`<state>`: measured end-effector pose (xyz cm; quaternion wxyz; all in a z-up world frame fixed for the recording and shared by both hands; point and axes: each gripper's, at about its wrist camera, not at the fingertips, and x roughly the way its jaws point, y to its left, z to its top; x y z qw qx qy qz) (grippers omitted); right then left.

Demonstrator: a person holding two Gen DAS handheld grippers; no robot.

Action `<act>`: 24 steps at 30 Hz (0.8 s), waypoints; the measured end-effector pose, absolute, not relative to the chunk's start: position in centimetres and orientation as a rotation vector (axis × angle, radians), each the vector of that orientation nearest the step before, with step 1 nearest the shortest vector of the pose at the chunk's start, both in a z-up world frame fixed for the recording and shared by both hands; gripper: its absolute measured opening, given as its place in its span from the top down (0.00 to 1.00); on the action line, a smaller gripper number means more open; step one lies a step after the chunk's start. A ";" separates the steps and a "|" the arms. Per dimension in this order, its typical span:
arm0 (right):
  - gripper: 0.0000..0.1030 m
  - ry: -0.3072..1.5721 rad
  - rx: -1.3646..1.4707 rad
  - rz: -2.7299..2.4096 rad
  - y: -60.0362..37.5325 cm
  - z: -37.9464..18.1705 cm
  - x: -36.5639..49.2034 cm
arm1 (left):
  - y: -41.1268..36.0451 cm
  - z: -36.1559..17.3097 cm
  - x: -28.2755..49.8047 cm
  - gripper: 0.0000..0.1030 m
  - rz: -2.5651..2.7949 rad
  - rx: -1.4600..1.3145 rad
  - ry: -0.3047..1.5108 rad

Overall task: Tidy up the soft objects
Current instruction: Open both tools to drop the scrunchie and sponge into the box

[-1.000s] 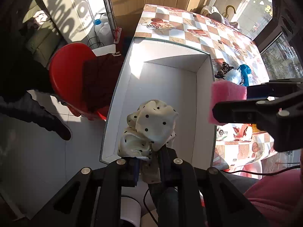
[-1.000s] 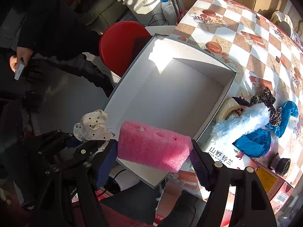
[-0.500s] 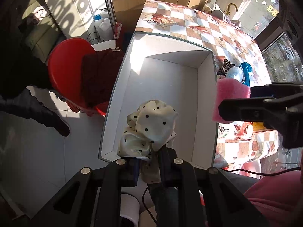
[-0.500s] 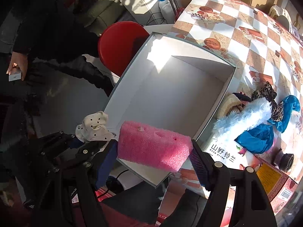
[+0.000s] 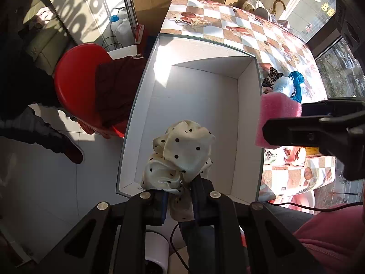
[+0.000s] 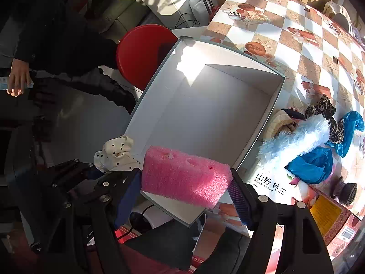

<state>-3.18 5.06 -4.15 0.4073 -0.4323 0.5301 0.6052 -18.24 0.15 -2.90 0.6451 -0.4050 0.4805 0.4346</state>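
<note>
Above the near end of the white box [image 5: 196, 114], your left gripper [image 5: 180, 196] pinches the cream polka-dot scrunchie [image 5: 182, 153], its jaws closed on the cloth. Your right gripper [image 6: 184, 196] squeezes the pink sponge [image 6: 184, 179] over the near right corner of this box. Only the right wrist view shows well the soft pile just right of the box: a pale blue fluffy piece [image 6: 296, 137], blue cloth [image 6: 312, 163], a leopard scrunchie [image 6: 324, 107]. Only the left view shows the dark cloth [image 5: 114, 91] on the red stool [image 5: 77, 68], left of the box.
</note>
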 end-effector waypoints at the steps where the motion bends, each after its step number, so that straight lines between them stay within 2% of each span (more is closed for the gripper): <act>1: 0.27 1.336 -1.089 1.526 5.1 -4.2 -3.2 | 0.2 -2.9 -18.2 0.81 0.987 -0.922 1.094; 4: 0.27 1.335 -1.085 1.530 5.1 -4.1 -3.2 | 0.3 -2.8 -18.2 0.77 0.984 -0.916 1.092; 7: 0.26 1.335 -1.079 1.532 5.2 -4.1 -3.1 | 0.4 -2.6 -18.0 0.64 0.980 -0.900 1.086; 9: 0.26 1.338 -1.074 1.534 5.2 -4.1 -3.0 | 0.4 -2.6 -17.9 0.48 0.984 -0.887 1.088; 10: 0.25 1.338 -1.071 1.537 5.2 -4.0 -3.0 | 0.4 -2.6 -17.8 0.43 0.989 -0.880 1.093; 11: 0.23 1.338 -1.066 1.539 5.2 -4.0 -3.0 | 0.5 -2.6 -17.8 0.34 0.994 -0.874 1.098; 12: 0.15 1.339 -1.061 1.540 5.2 -3.9 -2.9 | 0.5 -2.6 -17.7 0.23 0.998 -0.868 1.102; 13: 0.06 1.339 -1.055 1.540 5.2 -3.9 -2.9 | 0.5 -2.6 -17.8 0.18 1.004 -0.862 1.099; 14: 0.02 1.338 -1.046 1.538 5.2 -3.8 -2.7 | 0.5 -2.6 -17.8 0.16 1.007 -0.858 1.094; 16: 0.01 1.337 -1.022 1.537 5.2 -3.6 -2.4 | 0.7 -2.5 -17.9 0.12 1.011 -0.860 1.089; 24: 0.01 1.356 -0.963 1.469 5.4 -3.6 -0.5 | 1.6 -0.9 -18.8 0.10 1.023 -0.885 0.952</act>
